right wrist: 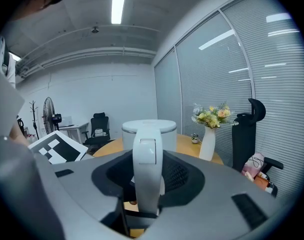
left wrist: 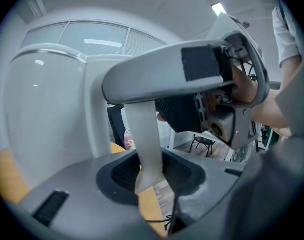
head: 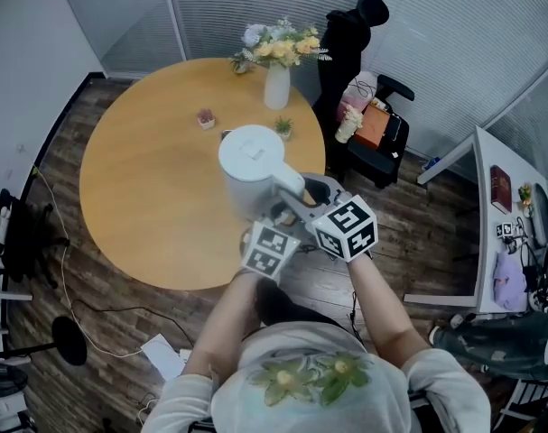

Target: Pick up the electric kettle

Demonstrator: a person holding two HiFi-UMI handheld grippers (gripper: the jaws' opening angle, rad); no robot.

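Observation:
The white electric kettle [head: 249, 165] hangs over the near edge of the round wooden table [head: 147, 197], held by its handle. My left gripper [head: 275, 215] is shut on the lower part of the handle [left wrist: 146, 144], with the kettle body [left wrist: 46, 114] filling the left of the left gripper view. My right gripper [head: 298, 201] is shut on the handle higher up, near the top. In the right gripper view the handle [right wrist: 145, 169] stands upright between the jaws of the right gripper [right wrist: 146, 186], the lid [right wrist: 149, 128] behind it. The right gripper [left wrist: 227, 99] also shows in the left gripper view.
A white vase of flowers [head: 276, 79] and two small pots [head: 206, 118] [head: 283, 128] stand at the table's far side. Behind it are a person in black [head: 346, 34] and a chair with bags [head: 373, 124]. A white desk [head: 490, 215] is at the right.

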